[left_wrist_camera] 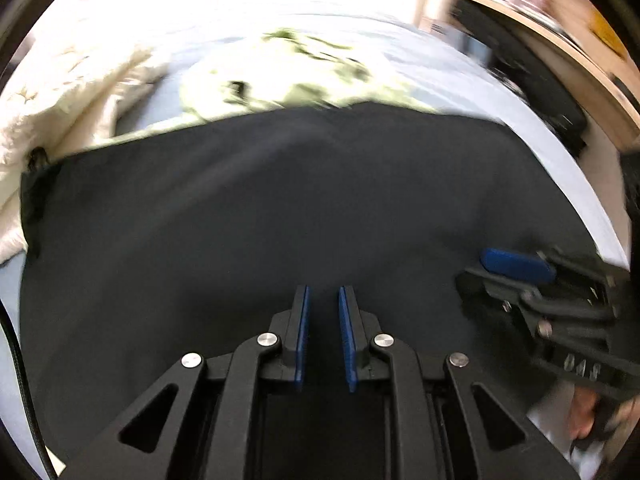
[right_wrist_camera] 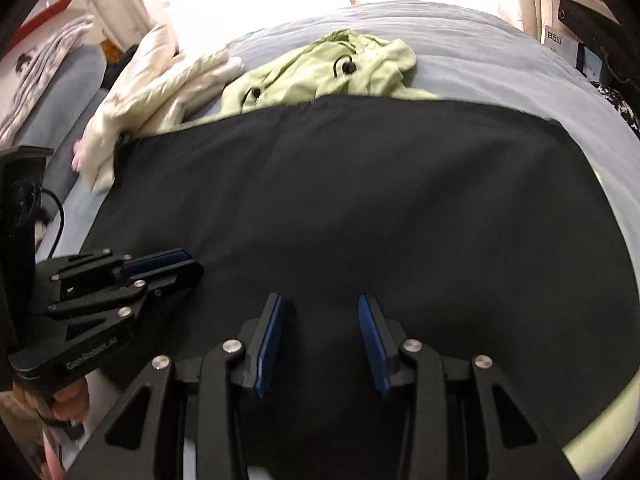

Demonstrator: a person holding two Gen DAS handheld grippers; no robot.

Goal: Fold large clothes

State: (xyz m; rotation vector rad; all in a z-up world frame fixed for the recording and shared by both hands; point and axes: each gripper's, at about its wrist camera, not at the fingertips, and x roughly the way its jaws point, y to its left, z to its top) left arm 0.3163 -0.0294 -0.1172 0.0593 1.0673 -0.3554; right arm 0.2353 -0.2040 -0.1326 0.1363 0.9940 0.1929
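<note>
Black garment lay spread flat across the pale blue bedsheet, filling most of both views. Left gripper hung above the black cloth, blue pads a narrow gap apart, nothing between them. Right gripper also over the cloth, jaws parted wider, empty too. Each gripper showed in the other's camera, side by side near the garment's near edge. Light green garment was crumpled beyond the far edge, partly under it. Cream garment was bunched at far left.
</note>
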